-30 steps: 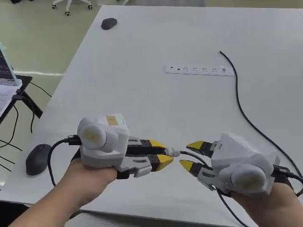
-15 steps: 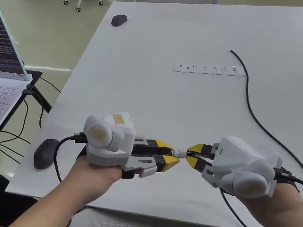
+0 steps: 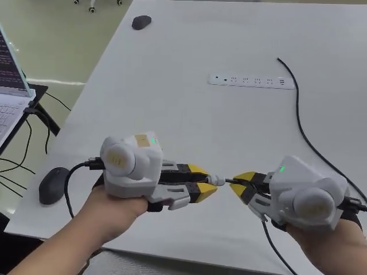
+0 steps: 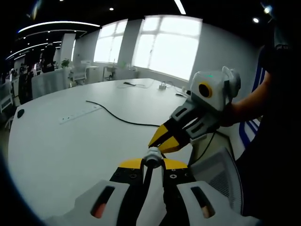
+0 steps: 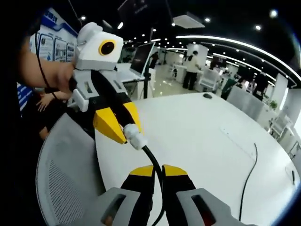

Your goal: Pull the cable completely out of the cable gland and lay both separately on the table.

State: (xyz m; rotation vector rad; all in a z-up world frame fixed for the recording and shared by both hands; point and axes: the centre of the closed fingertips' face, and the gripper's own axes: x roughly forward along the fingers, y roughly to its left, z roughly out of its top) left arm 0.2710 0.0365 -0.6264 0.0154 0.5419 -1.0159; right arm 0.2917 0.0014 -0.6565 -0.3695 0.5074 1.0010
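Note:
Above the near edge of the white table (image 3: 172, 114), my two grippers face each other tip to tip. My left gripper (image 3: 207, 184) is shut on a small white cable gland (image 3: 215, 181), which sticks out from its yellow tips. In the left gripper view the gland (image 4: 153, 157) sits between the jaws of that gripper (image 4: 153, 164). A thin black cable (image 3: 228, 182) runs from the gland into my right gripper (image 3: 241, 183), which is shut on it. The right gripper view shows this cable (image 5: 151, 159) rising from my right gripper (image 5: 157, 170) to the gland (image 5: 133, 134).
A white power strip (image 3: 252, 81) lies mid-table, and a black cord (image 3: 304, 134) curves down the right side. One dark mouse (image 3: 141, 22) rests at the far edge, another (image 3: 51, 184) at the near left. A laptop (image 3: 8, 97) stands off the table's left.
My right gripper, open a second ago, has shut on the cable beside the gland and drawn slightly away to the right. The left gripper keeps hold of the gland.

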